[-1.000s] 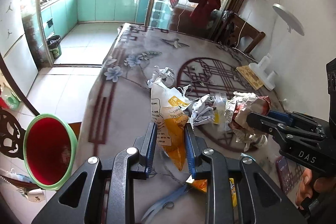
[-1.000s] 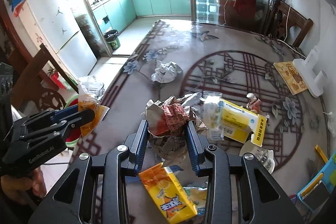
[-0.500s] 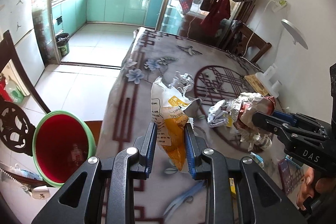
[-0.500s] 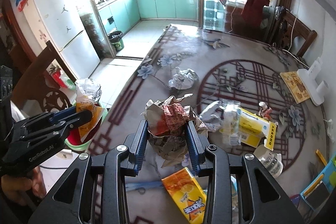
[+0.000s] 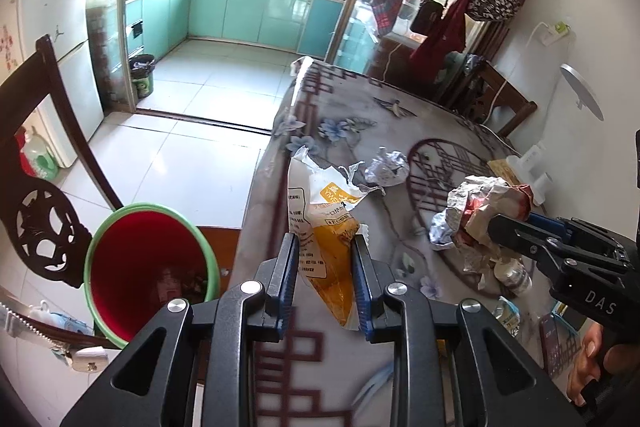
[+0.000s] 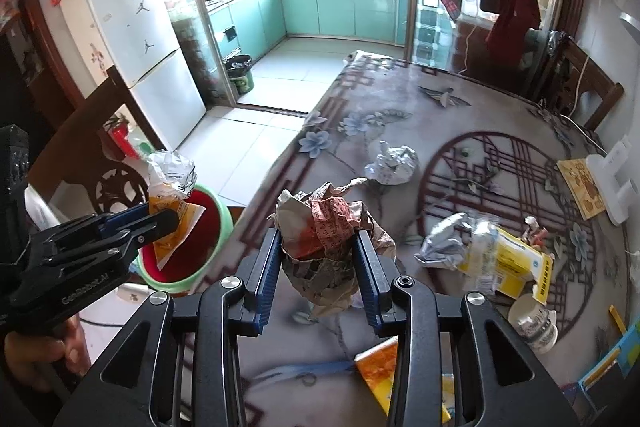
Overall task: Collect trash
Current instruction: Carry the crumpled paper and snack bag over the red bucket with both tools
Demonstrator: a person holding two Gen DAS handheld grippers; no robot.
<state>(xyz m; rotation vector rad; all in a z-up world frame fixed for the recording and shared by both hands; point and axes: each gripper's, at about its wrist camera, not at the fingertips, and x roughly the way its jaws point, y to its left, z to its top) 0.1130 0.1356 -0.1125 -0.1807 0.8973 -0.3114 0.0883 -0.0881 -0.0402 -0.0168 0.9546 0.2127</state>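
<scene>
My left gripper [image 5: 324, 283] is shut on a torn white and orange snack wrapper [image 5: 320, 215] and holds it above the table's left edge. In the right wrist view the left gripper [image 6: 160, 219] holds the wrapper [image 6: 172, 183] over the rim of the red bin with a green rim [image 6: 208, 227]. The bin [image 5: 148, 267] stands on the floor left of the table. My right gripper [image 6: 316, 267] is shut on a crumpled ball of red-printed paper [image 6: 320, 231], held above the table; it also shows in the left wrist view [image 5: 480, 203].
On the patterned table [image 6: 460, 131] lie a foil ball [image 6: 394, 163], a yellow box [image 6: 516, 263] with crumpled plastic, a small jar [image 6: 534, 319] and an orange packet [image 6: 380, 371]. A dark wooden chair [image 5: 44, 195] stands beside the bin. A white lamp base [image 6: 616, 179] is at the right.
Both grippers have moved left with their loads, away from the trash pile and towards the table's left edge. The left one now holds its wrapper near the bin.
</scene>
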